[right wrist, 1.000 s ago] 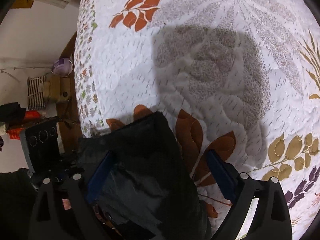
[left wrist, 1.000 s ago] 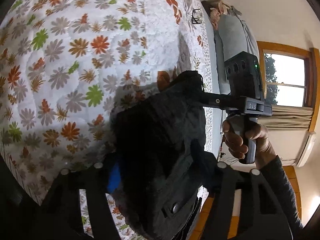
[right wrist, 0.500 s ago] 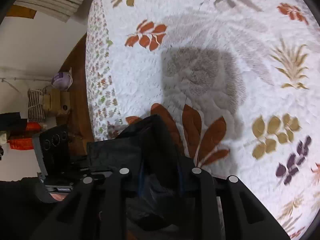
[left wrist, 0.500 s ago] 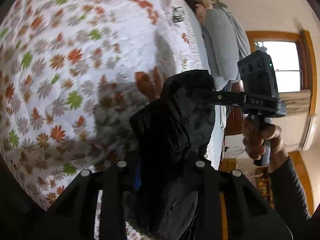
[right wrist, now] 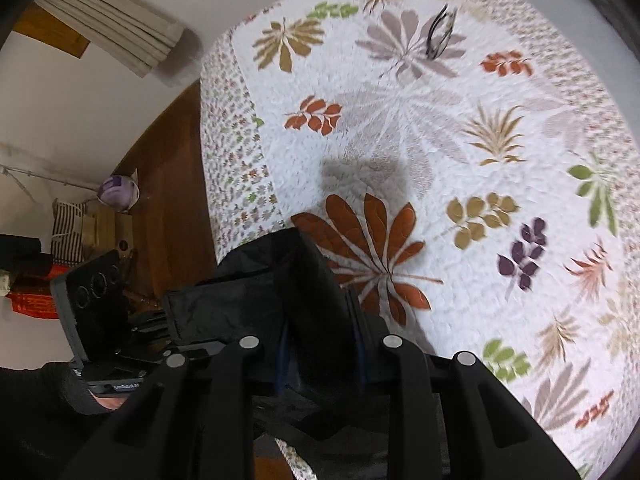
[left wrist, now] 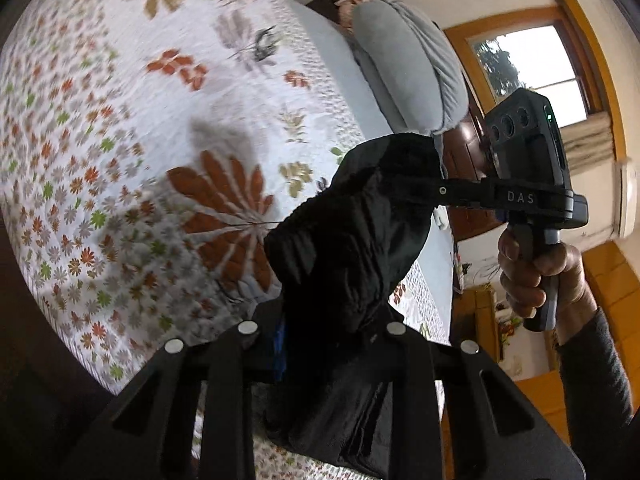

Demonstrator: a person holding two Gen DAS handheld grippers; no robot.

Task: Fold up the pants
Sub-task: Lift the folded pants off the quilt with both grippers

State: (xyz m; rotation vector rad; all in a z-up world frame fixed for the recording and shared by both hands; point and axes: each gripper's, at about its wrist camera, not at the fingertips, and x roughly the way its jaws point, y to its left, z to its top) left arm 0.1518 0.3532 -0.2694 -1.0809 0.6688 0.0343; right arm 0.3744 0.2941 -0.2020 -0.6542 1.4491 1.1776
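In the lower middle of the frame my right gripper (right wrist: 320, 356) has its fingers (right wrist: 362, 344) clamped on a bunched fold of the black pants (right wrist: 256, 284), which hang clear above the bed. At lower left the left gripper (right wrist: 172, 332) also bites the dark cloth, a sleeve (right wrist: 44, 400) below it. The quilt (right wrist: 460, 128) with its big leaf print fills the right and centre. A pair of glasses (right wrist: 440, 34) lies near the top. A rolled blind (right wrist: 108, 24) sits upper left.

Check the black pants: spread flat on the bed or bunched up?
Bunched up. The black pants hang crumpled between the left gripper and right gripper, both shut on the cloth, above the bedspread.
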